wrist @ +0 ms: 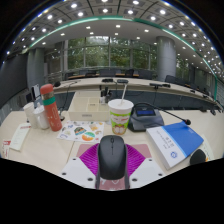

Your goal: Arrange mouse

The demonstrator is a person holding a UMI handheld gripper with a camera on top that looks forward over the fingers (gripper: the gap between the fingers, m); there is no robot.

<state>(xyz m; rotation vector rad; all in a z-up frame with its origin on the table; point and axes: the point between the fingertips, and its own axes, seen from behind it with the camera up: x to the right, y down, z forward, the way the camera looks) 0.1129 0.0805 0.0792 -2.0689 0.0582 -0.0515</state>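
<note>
Gripper (112, 170) spread wide over a pale desk (40, 145), its two fingers showing at the near edge with purple pads (88, 158) on their inner faces. Between the fingers, a dark grey mouse (112, 155), long axis pointing away, resting on the desk. Narrow strips of purple visible on both sides of the mouse; impossible to tell whether either pad actually presses against its flanks.

Just beyond the mouse, a white paper cup (120, 115) with green print, lid on and straw (124, 90) rising from the top. Left of the cup, a flat printed card (78, 131) with bright colours lying on the desk. Further left, an orange bottle (50, 108) standing upright beside other small items too blurred to identify. Right of the cup, a dark desk phone (146, 117) angled toward the cup, and nearer the fingers a blue-and-white booklet (175, 140) lying flat, close to the right finger but apart from the mouse.

Behind the desk, rows of further desks (110, 85) stretching into a large open office, with tall windows (105, 55) at the back and lines of ceiling lights (110, 15) overhead.
</note>
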